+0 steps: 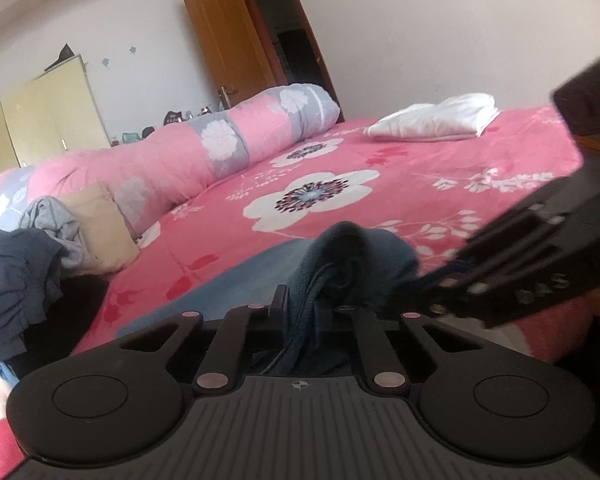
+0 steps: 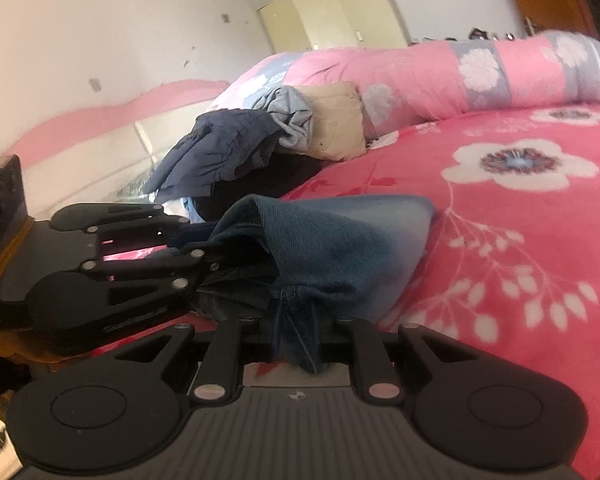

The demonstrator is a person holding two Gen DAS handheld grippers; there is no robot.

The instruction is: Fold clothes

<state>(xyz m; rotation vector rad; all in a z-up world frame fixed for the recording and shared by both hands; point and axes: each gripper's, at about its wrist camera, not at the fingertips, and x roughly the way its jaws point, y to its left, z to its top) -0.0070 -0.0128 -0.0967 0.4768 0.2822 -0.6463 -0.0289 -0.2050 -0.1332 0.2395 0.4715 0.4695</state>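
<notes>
Both hand-held grippers clamped on jeans point(image 2: 340, 240) at bed point(image 1: 420, 184) near edge: left hand-held gripper point(image 1: 300, 304) pinches bunched denim, right hand-held gripper point(image 2: 296, 332) pinches hem. Unfolded clothes pile point(image 2: 236, 148) behind.

A bed point(image 1: 440, 184) in a pink flowered sheet carries everything. On it lie a rolled quilt point(image 1: 172, 156), folded white cloth point(image 1: 436, 120), blue jeans point(image 2: 340, 240) and a heap of clothes point(image 2: 260, 136).

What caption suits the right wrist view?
Both grippers pinch blue jeans on a pink floral bedspread.
</notes>
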